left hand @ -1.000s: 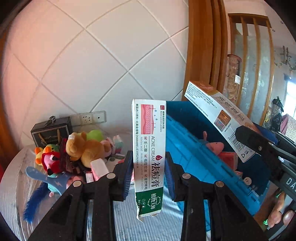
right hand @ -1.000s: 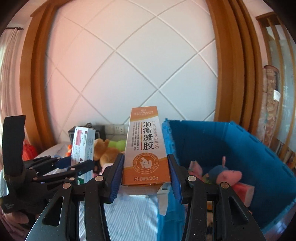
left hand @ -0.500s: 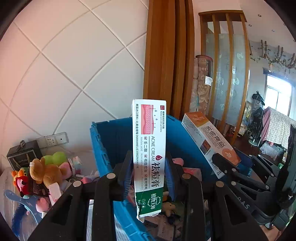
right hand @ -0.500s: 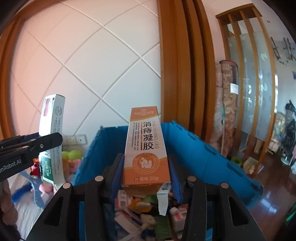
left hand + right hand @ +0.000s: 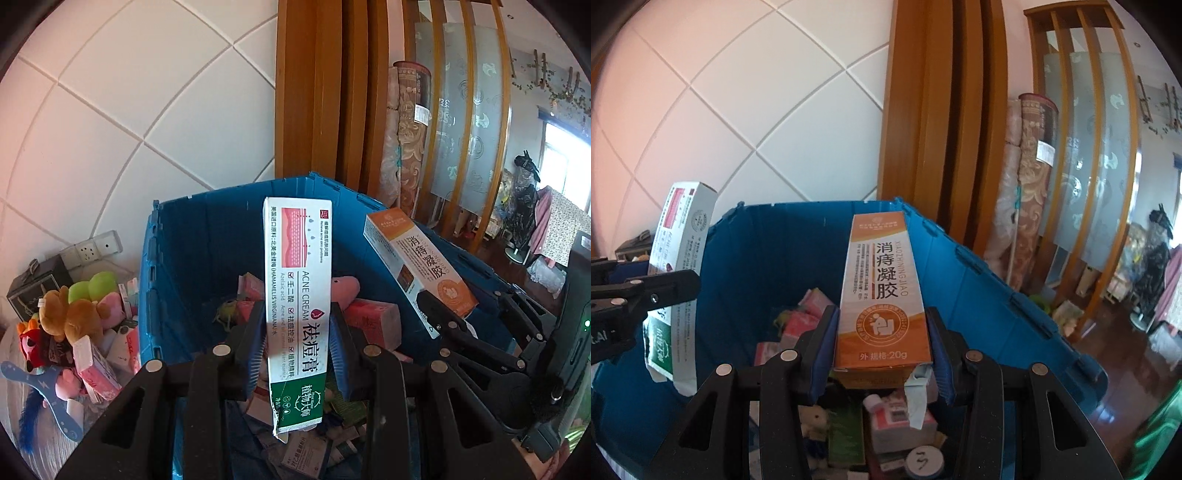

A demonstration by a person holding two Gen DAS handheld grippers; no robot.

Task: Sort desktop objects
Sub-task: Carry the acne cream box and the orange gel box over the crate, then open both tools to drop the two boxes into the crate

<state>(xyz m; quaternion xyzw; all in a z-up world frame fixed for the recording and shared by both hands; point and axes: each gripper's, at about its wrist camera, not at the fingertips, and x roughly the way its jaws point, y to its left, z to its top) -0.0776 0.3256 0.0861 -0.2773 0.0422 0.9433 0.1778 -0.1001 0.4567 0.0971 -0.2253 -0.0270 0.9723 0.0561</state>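
My left gripper (image 5: 298, 350) is shut on a tall white, pink and green acne cream box (image 5: 297, 295), held upright over the open blue crate (image 5: 177, 258). My right gripper (image 5: 882, 350) is shut on an orange and white ointment box (image 5: 882, 295), also upright above the crate (image 5: 979, 269). In the left wrist view the orange box (image 5: 417, 266) leans at the right, clamped by the other gripper. In the right wrist view the acne cream box (image 5: 679, 251) shows at the left edge. The crate holds several small boxes, pink packs and soft toys.
Left of the crate, on the table, lie plush toys (image 5: 70, 317), pink boxes (image 5: 96, 369), a blue toy (image 5: 44, 398) and a black case (image 5: 37, 284) by a wall socket (image 5: 92, 249). Behind the crate stand a tiled wall, a wooden frame and rolled rugs (image 5: 1027, 184).
Both grippers swung to the right from the table with the toys to above the blue crate, each keeping its box. The crate's inside now fills the lower part of both views.
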